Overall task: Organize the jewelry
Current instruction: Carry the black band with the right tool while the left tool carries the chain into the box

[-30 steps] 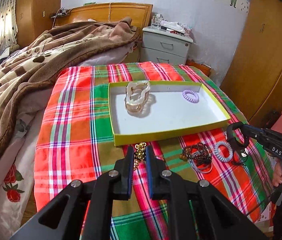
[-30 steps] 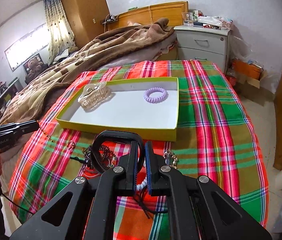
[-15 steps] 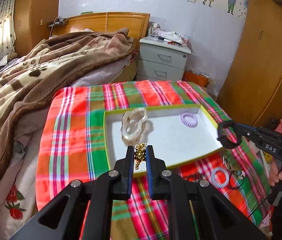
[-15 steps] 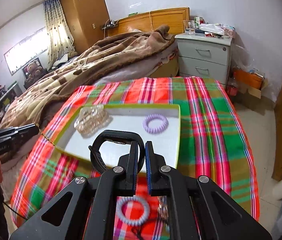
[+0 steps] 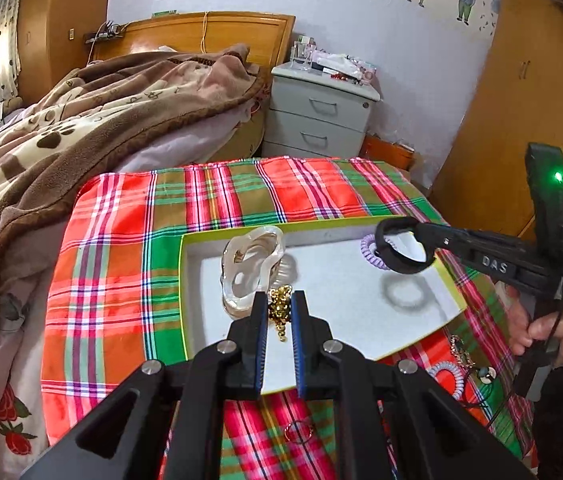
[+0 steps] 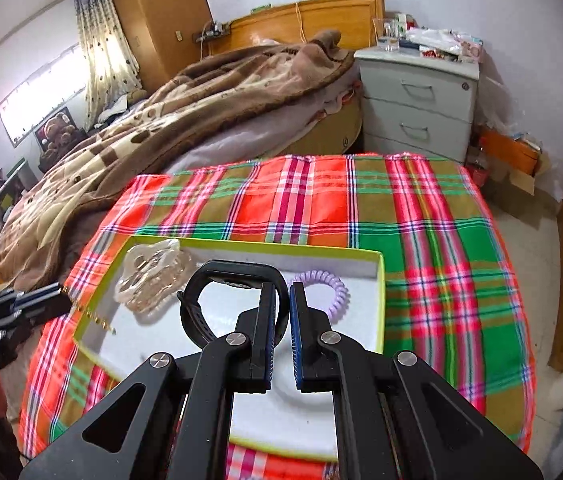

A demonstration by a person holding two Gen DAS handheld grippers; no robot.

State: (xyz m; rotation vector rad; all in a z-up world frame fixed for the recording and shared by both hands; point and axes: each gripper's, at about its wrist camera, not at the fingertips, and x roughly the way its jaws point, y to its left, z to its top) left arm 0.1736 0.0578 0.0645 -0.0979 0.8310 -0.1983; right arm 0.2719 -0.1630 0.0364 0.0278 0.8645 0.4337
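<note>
Dangling from the left gripper [image 5: 279, 310], the gold chain [image 5: 280, 312] hangs over the near-left part of the white tray [image 5: 345, 300], just beside the clear hair claw [image 5: 251, 266] lying inside. Jaws nearly closed, pinching the chain at its top. Right gripper [image 6: 281, 300] also almost closed, holding a black watch-like band [image 6: 233, 300] by its strap above the tray's middle; purple coil tie [image 6: 331, 290] sits in the tray behind it.

Risks:
- chain drapes onto the hair claw's teeth on release and tangles
- chain pools on the tray's yellow rim [image 5: 183, 292] and slides out onto the plaid cloth [image 5: 113, 264]
- band dropped on the purple tie, piling items up
- both grippers over 1 tray, could bump

Pose: left gripper tilted down over the near edge; right gripper comes in from the right side, level, hand [image 5: 541, 328] on the trigger. Loose pieces wait on the cloth: a grey coil tie [image 5: 447, 380], a small ring [image 5: 298, 432].
</note>
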